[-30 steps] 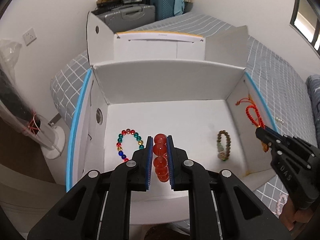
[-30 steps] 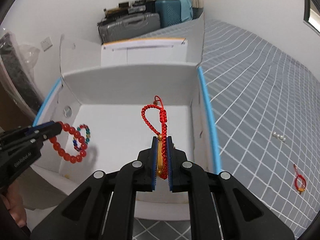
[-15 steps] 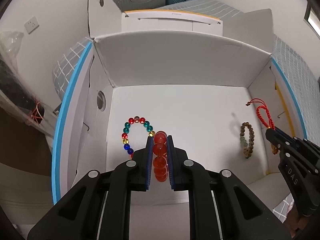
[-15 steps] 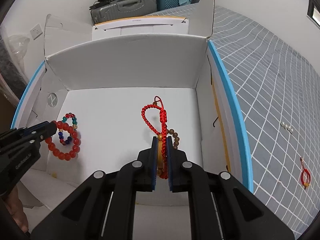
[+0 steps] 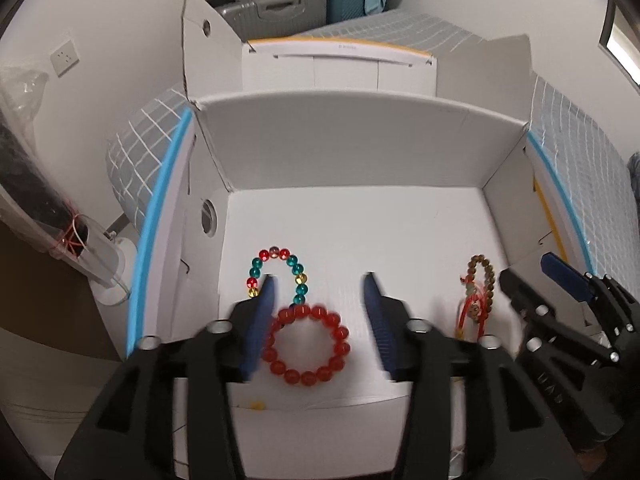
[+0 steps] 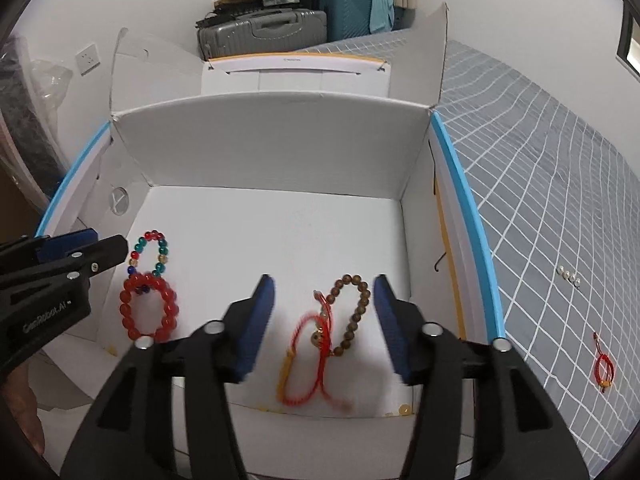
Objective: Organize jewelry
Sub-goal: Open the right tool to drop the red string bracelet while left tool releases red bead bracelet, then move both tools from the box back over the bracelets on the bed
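Note:
A white open box [image 5: 360, 152] [image 6: 272, 140] sits on the bed. My left gripper [image 5: 320, 312] is open above a red bead bracelet [image 5: 306, 344] [image 6: 148, 308] that lies on the box floor, next to a multicoloured bead bracelet [image 5: 276, 272] [image 6: 150, 252]. My right gripper [image 6: 324, 316] is open above a red cord bracelet [image 6: 308, 356] [image 5: 466, 312], which lies partly over a brown bead bracelet [image 6: 352, 308] [image 5: 482, 276]. Each gripper shows in the other's view, the right one [image 5: 560, 292] and the left one [image 6: 80, 252].
On the grey checked bedspread [image 6: 560, 200] right of the box lie a small red cord charm [image 6: 604, 368] and a short string of pearls [image 6: 570, 276]. Suitcases [image 6: 272, 28] stand against the far wall. The box flaps stand upright.
Both grippers have opened. The red bead bracelet dropped from the left gripper onto the box floor, and the red cord bracelet dropped from the right gripper beside the brown beads.

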### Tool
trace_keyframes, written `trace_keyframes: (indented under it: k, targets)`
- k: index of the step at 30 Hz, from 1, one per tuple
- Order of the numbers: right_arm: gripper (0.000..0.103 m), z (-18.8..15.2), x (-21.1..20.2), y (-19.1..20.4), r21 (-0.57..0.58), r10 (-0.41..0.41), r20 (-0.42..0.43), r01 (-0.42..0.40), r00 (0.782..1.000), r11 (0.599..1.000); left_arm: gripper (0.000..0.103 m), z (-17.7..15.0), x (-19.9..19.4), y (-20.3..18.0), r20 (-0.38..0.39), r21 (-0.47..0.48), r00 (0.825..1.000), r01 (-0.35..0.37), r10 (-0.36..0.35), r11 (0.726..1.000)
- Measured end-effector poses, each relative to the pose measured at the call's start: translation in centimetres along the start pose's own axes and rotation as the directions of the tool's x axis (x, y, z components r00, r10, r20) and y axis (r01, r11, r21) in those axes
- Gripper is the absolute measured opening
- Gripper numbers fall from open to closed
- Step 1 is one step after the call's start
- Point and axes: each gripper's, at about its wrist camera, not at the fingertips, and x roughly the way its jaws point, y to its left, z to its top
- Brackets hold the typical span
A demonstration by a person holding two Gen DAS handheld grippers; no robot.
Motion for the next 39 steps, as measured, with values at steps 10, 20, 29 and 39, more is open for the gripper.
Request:
trace_keyframes:
  k: [10,20,29,39]
  targets:
    - [0.094,0.3,-1.7,-1.0,0.045,-0.062,0.045,0.06,0.997,0.997,0.091,0.3,-0.9,0.8,0.006,-0.033,0.999,-0.047,0.047,0.998]
    - [0.095,-0.8,-5.9,-3.6,0.12,-0.133,0.083,0.123,0.988,0.985,0.097,0.1,-2.8,-1.0,0.059,0.017,0.998,-0.027,0.025,1.0]
    - [0.095,-4.1,-12.1,-8.1,0.256,-0.219,0.117,0.184,0.969,0.949,0.097,0.3,-4.9,-5.2,0.074,0.086,0.994,0.072,-0.078,0.994]
    - [0.095,-8.7,-17.6,-14.6,0.371,-0.361,0.094,0.304,0.928,0.878,0.097,0.3,-7.3,-14.2,0.074,0.227,0.973,0.195,-0.217,0.954]
